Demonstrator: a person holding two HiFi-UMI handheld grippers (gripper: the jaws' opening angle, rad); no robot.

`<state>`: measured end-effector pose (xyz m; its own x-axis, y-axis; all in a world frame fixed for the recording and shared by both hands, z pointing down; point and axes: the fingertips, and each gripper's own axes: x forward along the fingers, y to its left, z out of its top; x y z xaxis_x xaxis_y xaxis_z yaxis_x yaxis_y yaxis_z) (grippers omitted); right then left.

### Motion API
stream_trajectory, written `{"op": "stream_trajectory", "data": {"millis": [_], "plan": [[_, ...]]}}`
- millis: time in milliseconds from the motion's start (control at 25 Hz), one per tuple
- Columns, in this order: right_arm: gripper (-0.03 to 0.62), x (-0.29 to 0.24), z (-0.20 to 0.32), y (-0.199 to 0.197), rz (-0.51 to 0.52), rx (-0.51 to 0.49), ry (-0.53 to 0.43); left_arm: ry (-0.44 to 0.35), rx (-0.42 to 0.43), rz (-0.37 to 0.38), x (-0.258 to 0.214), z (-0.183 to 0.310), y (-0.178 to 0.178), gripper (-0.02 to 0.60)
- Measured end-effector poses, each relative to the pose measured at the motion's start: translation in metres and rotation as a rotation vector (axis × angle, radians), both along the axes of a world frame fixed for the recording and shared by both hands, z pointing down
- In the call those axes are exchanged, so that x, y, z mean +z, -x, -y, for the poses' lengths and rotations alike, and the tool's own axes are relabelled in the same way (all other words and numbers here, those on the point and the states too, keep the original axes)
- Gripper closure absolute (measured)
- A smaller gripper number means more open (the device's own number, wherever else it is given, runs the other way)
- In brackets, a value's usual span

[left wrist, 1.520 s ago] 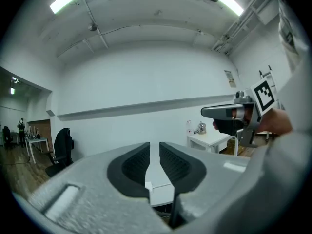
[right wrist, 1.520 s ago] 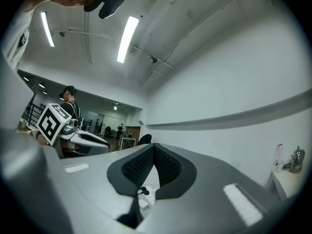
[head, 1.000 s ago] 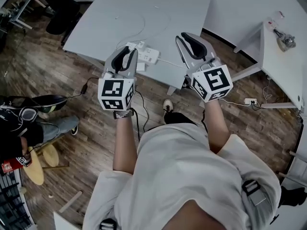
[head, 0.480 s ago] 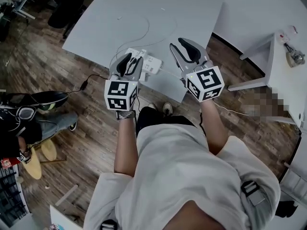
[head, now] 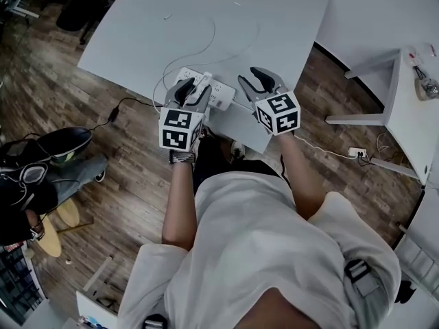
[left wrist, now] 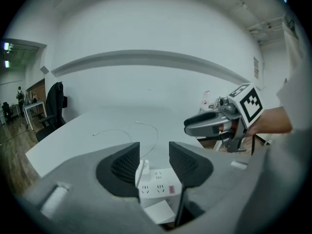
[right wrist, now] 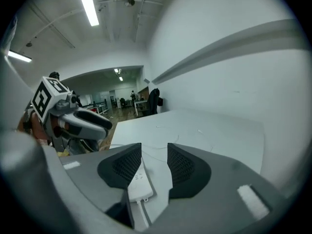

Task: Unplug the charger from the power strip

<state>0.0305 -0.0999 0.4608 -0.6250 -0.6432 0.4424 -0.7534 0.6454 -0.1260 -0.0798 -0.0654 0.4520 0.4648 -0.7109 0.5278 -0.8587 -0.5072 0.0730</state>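
My left claw (head: 195,86) (left wrist: 153,152) hangs low over the near edge of the surface (head: 206,5) with its jaws spreading apart and gripping nothing. The ribbed pads stand clear on either side, and between them I see one end of the power strip and the charger. My right claw (head: 255,81) (right wrist: 154,155) sits just beside it, also released and widening. The other end of the strip shows in the gap between its pads, but they are not touching it. Both claws point forward and somewhat down, each with its marker cube toward me.

The surface is a wide white top on a wooden floor (head: 123,136). I stand at its near corner.

The power strip (head: 221,94) (left wrist: 158,184) (right wrist: 139,179) is white and lies flat close to that near edge, reaching from under my left claw toward my right. Its sockets face up, and in the right gripper view its own cord (right wrist: 139,211) leaves the end nearest me.

The charger (head: 205,79) (left wrist: 142,172) is a small white block standing upright in the strip, at the end by my left claw and still plugged in. It is nearer the left pad than the right.

A thin white cable (left wrist: 156,132) curves loosely across the surface beyond the strip.
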Motion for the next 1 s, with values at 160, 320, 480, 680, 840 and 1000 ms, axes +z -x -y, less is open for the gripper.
{"op": "stream_trajectory", "data": {"millis": [160, 320, 480, 680, 840, 1000], "plan": [[0.413, 0.05, 0.004, 0.011, -0.046, -0.04, 0.084, 0.068, 0.013, 0.005, 0.033, 0.013, -0.002, 0.397], [0.416, 0.077, 0.01, 0.018, -0.071, -0.064, 0.098, 0.14, 0.015, 0.013, 0.064, 0.023, -0.002, 0.397], [0.414, 0.105, 0.013, 0.031, -0.083, -0.1, 0.158, 0.197, -0.005, 0.029, 0.087, 0.035, 0.003, 0.397], [0.414, 0.13, 0.009, 0.042, -0.098, -0.128, 0.217, 0.228, 0.008, 0.03, 0.102, 0.04, -0.001, 0.397], [0.414, 0.143, 0.008, 0.046, -0.115, -0.142, 0.245, 0.269, 0.012, 0.042, 0.118, 0.042, 0.0, 0.397], [0.414, 0.153, 0.008, 0.049, -0.146, -0.164, 0.259, 0.305, 0.025, 0.07, 0.133, 0.044, -0.004, 0.397]]}}
